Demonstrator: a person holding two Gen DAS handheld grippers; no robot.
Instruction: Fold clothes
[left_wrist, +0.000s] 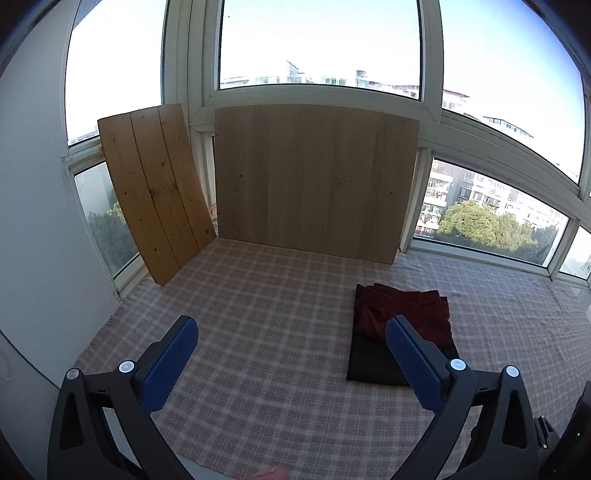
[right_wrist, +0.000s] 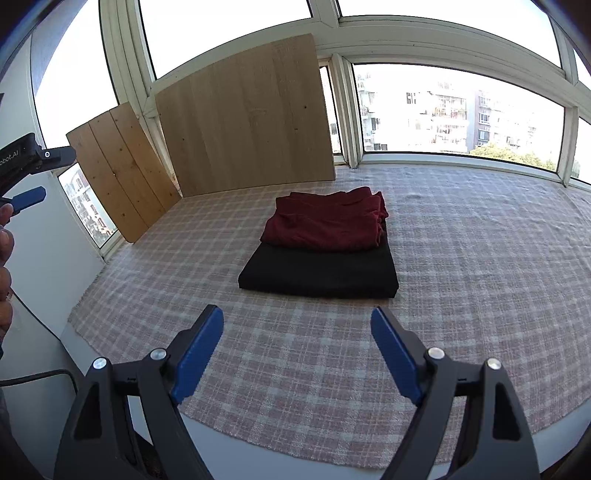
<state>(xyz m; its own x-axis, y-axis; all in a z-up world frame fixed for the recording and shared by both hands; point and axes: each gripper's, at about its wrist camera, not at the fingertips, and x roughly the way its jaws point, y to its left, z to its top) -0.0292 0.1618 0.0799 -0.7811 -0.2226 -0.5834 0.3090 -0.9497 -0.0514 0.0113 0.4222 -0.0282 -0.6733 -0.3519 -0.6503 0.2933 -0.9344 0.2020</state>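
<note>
Ahead of my right gripper (right_wrist: 297, 338), at about twelve o'clock on the pink-and-white checked woven cloth (right_wrist: 480, 280) that covers the table, lies a small stack: a dark red folded garment of soft cloth (right_wrist: 325, 223) resting on a black folded garment (right_wrist: 321, 271) squared into a flat rectangle. My right jaws stand wide apart with nothing between them, short of the stack and not touching it. My left gripper (left_wrist: 291, 356) is likewise spread and empty; from it the stack sits at about two o'clock, partly behind my right-hand finger.

I judge both garments light, limp and not slippery; they will sag and come unfolded if lifted by one corner. The red one looks looser, with rumpled layered edges at its far right. I would take hold at a folded edge, pinching all layers together, one claw at each end of the near side.

Room is generous: bare cloth lies open to three o'clock and toward me. At eleven o'clock a pale wooden board (right_wrist: 251, 125) and a knotty orange-brown plank panel (right_wrist: 122, 166) lean against the window frame (right_wrist: 443, 44), well apart from the stack. The table's near edge curves just below my fingers.
</note>
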